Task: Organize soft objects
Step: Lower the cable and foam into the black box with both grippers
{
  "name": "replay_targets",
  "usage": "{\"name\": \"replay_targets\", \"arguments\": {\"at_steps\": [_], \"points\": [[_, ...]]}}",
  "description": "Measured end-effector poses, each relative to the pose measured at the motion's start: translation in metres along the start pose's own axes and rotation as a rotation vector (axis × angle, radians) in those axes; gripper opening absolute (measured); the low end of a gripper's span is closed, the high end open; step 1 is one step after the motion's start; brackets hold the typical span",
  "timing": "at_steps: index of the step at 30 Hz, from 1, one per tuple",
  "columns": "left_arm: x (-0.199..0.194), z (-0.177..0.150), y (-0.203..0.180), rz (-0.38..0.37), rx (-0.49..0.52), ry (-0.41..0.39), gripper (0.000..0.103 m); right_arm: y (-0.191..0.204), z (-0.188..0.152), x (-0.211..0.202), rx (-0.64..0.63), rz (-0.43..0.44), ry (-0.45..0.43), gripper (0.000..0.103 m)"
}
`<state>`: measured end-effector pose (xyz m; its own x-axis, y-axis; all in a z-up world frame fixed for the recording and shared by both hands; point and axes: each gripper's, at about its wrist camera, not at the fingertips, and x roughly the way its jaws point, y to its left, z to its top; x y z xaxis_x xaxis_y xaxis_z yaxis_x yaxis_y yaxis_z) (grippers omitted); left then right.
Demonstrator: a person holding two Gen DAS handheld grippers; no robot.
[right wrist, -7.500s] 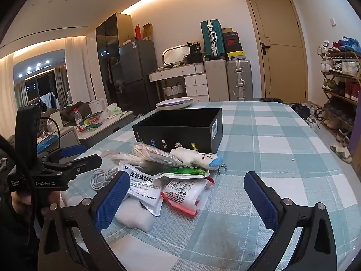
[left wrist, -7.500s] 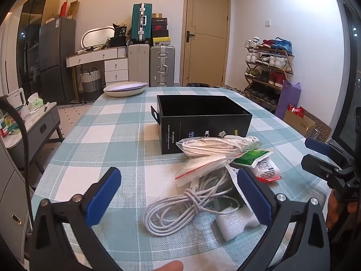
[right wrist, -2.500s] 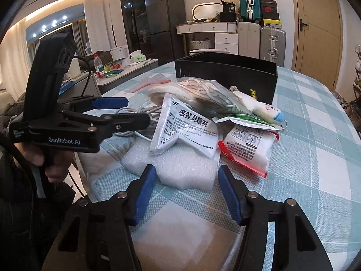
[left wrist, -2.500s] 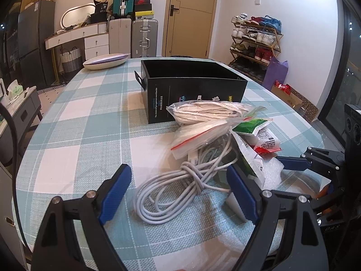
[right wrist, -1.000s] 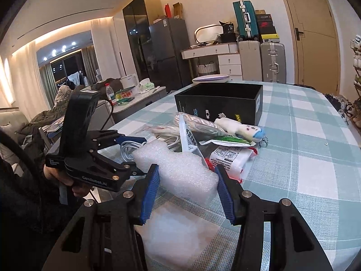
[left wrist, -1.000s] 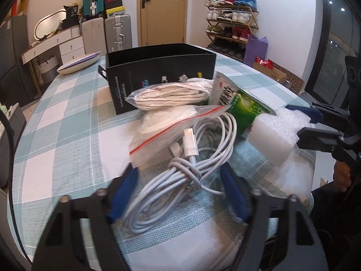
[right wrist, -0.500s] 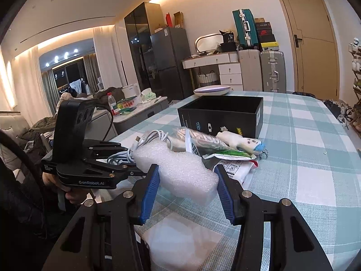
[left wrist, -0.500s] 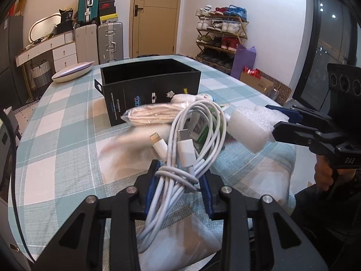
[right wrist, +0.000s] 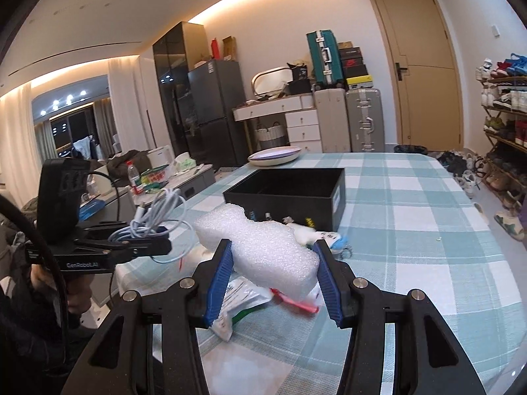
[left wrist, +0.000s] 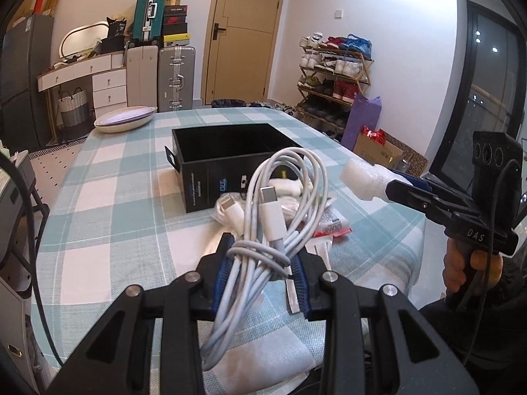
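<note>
My left gripper (left wrist: 260,263) is shut on a coiled white charging cable (left wrist: 280,204), held up above the checked table (left wrist: 115,197). My right gripper (right wrist: 271,263) is shut on a white foam block (right wrist: 263,247), also lifted off the table. In the left wrist view the foam block (left wrist: 362,177) sticks out of the right gripper at the right. The cable (right wrist: 154,220) and left gripper (right wrist: 145,247) show at the left of the right wrist view. An open black box (left wrist: 230,158) stands behind the pile of packets (left wrist: 329,220).
A stuffed toy (right wrist: 326,237) and medicine sachets (right wrist: 243,299) lie on the table in front of the black box (right wrist: 286,194). A shallow white dish (left wrist: 125,118) sits at the table's far left end. A person's hand (left wrist: 461,263) grips the right tool.
The left gripper closed on the cable about a second ago and has lifted it off the table. The right gripper has risen slightly with the foam block.
</note>
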<state>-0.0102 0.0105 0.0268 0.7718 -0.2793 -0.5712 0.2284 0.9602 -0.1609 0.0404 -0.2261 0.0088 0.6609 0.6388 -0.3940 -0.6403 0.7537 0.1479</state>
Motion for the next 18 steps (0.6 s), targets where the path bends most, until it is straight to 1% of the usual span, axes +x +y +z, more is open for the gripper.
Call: {"name": "replay_targets", "arguments": {"at_steps": [10, 13, 18], "points": [[-0.001, 0.036, 0.013, 0.072, -0.021, -0.074, 0.032, -0.005, 0.03, 0.007, 0.015, -0.05, -0.032, 0.05], [0.004, 0.047, 0.016, 0.103, -0.023, -0.09, 0.032, -0.008, 0.039, 0.012, 0.02, -0.071, -0.032, 0.05], [0.016, 0.062, 0.019, 0.129, -0.025, -0.106, 0.032, -0.013, 0.053, 0.022, 0.03, -0.103, -0.029, 0.05]]}}
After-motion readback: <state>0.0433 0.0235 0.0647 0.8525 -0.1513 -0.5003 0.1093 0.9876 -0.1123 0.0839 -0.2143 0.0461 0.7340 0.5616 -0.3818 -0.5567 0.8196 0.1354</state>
